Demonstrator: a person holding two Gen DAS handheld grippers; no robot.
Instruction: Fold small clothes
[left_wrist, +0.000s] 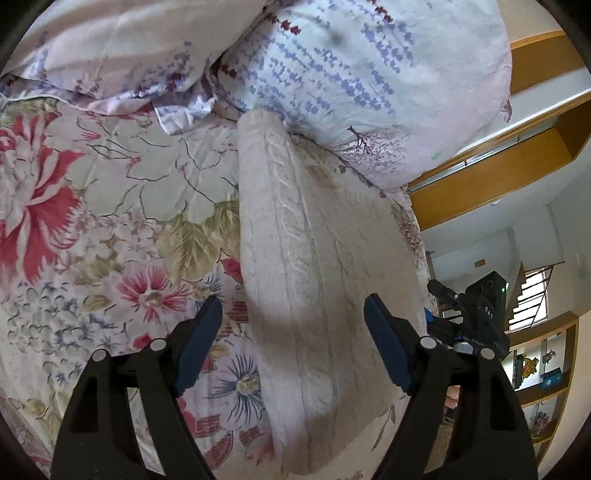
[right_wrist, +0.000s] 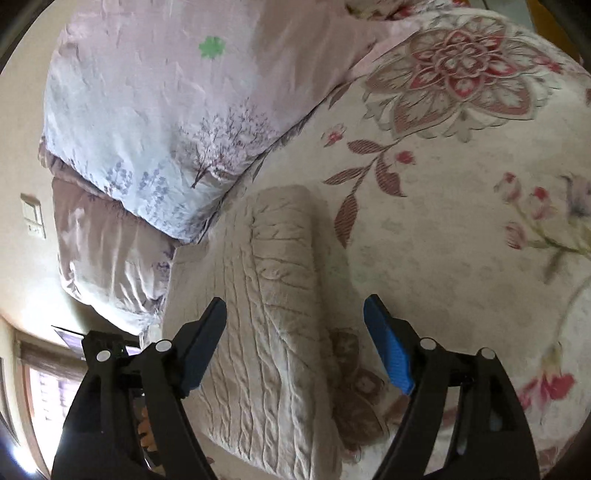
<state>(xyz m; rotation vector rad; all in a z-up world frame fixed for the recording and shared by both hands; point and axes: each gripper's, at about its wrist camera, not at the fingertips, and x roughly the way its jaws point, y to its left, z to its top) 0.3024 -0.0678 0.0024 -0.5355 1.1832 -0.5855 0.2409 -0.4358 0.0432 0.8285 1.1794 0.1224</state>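
A cream cable-knit sweater (left_wrist: 295, 280) lies folded into a long narrow strip on the floral bedspread (left_wrist: 110, 206). Its far end touches a pillow. My left gripper (left_wrist: 293, 314) is open and empty, its blue pads on either side of the strip, just above it. In the right wrist view the same sweater (right_wrist: 273, 325) runs from the lower middle up to the pillow. My right gripper (right_wrist: 295, 317) is open and empty over the sweater's right edge. The right gripper's black body (left_wrist: 476, 317) shows at the bed's right edge in the left wrist view.
Two pale floral pillows (left_wrist: 369, 74) (left_wrist: 122, 48) lie at the head of the bed, also in the right wrist view (right_wrist: 155, 122). Wooden shelves (left_wrist: 543, 373) and a wooden headboard (left_wrist: 491, 177) stand right of the bed. A wall switch (right_wrist: 33, 218) is at left.
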